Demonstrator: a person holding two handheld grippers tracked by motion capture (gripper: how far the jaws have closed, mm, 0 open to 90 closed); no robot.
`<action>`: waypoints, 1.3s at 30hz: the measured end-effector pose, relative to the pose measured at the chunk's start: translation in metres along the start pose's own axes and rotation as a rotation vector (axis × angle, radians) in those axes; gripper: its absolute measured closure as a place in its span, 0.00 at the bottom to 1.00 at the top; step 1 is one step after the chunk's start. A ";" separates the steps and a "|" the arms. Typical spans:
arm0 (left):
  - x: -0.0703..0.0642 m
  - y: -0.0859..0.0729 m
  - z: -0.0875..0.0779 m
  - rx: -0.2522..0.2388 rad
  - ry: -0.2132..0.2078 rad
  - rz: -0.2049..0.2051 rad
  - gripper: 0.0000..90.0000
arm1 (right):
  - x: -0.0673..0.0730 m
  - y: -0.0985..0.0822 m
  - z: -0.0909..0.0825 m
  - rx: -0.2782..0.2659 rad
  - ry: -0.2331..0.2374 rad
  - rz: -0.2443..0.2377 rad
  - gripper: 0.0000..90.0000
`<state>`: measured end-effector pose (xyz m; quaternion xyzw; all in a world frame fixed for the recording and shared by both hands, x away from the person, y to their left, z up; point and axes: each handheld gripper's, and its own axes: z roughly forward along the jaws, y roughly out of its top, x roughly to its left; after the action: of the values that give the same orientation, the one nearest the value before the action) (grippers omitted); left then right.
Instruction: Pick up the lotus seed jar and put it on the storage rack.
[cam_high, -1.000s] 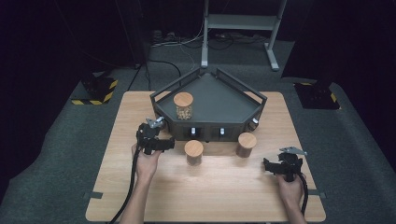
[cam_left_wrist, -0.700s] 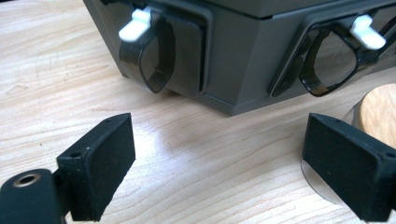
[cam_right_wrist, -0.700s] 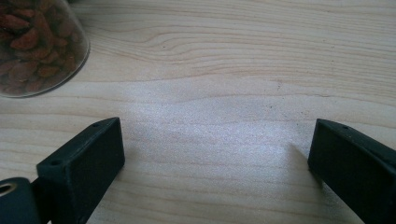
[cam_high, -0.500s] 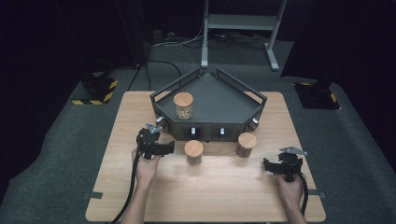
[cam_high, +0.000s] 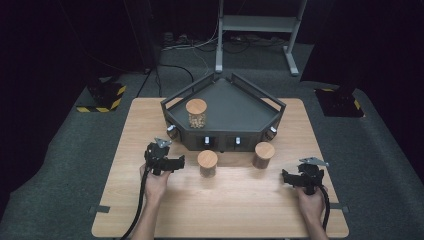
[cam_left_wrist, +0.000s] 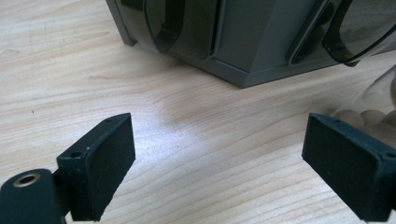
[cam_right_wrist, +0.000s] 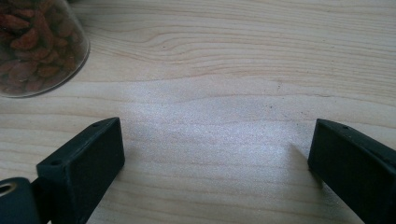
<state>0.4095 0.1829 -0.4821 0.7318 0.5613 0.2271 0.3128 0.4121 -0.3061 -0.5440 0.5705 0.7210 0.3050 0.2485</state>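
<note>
The step in hand is judged to be the approach to a jar. The left gripper (cam_high: 178, 162) is held just left of the middle jar (cam_high: 207, 163), which stands on the table (cam_high: 240, 205) right in front of the dark tray (cam_high: 235, 107), apart from its front wall. In the left gripper view the jaws are seen spread wide w/ nothing but bare wood between them; the tray front is seen ahead and a glass edge at the far right, so nothing is gripped. A second jar (cam_high: 263, 155) is placed right of the middle jar, also in front of the tray; a third jar (cam_high: 196, 113) is already set inside the tray, at its left side. The right gripper (cam_high: 286, 177) is rested on the table well right of the middle jar, jaws likewise released and empty; in its view a jar w/ reddish contents (cam_right_wrist: 35, 44) is seen at upper left. Next move, as judged: the left gripper is to be slid rightwards until the middle jar sits between the pads, then closed below the wooden lid; care is needed so the jar is not knocked over.
</note>
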 end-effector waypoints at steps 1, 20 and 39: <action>0.000 -0.001 0.001 0.001 0.000 -0.002 0.11 | 0.000 0.000 0.000 0.000 0.000 0.000 0.04; 0.000 -0.020 0.022 0.057 0.044 0.002 0.10 | 0.000 0.000 0.000 0.000 0.000 0.000 0.04; 0.001 -0.038 0.038 0.082 0.056 -0.020 0.09 | 0.000 0.000 0.000 0.000 0.000 0.001 0.04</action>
<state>0.4099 0.1827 -0.5365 0.7318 0.5859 0.2212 0.2688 0.4121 -0.3061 -0.5440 0.5707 0.7208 0.3051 0.2485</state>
